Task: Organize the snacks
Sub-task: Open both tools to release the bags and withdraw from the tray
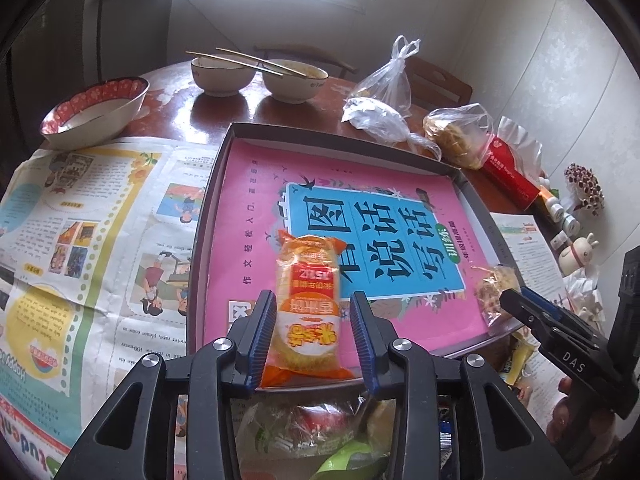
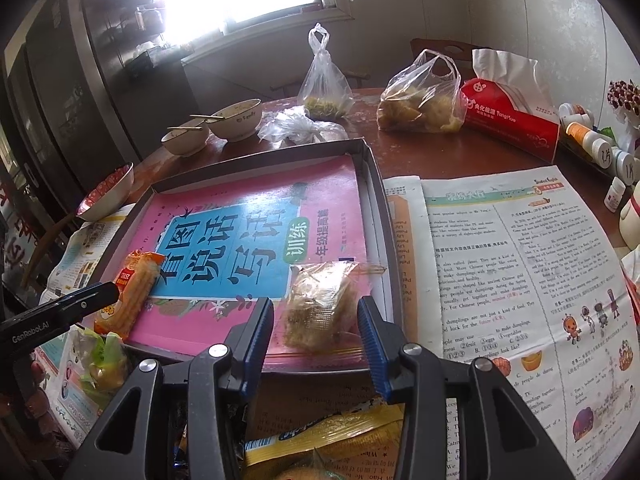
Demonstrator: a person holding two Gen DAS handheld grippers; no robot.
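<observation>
A shallow dark tray, lined with a pink book, is set on a newspaper-covered table. An orange snack packet lies inside the tray near its front edge, between the fingers of the left gripper; a narrow gap shows at the right pad, and contact at the left pad cannot be settled from this view, so the jaws are read as slightly parted with the packet resting on the book. A clear bag of brown snack lies at the tray's near right corner, framed by the right gripper; its jaws appear narrow, and the film seems to meet both pads, though the glare on the plastic makes a firm grip uncertain. More wrapped snacks are left in front of the tray. Risks noted: if the right jaws are withdrawn while the film clings, the bag could be dragged over the low rim; the orange packet, close to the edge, could be nudged out by the left fingers; thin wrappers could be pinched and torn.
</observation>
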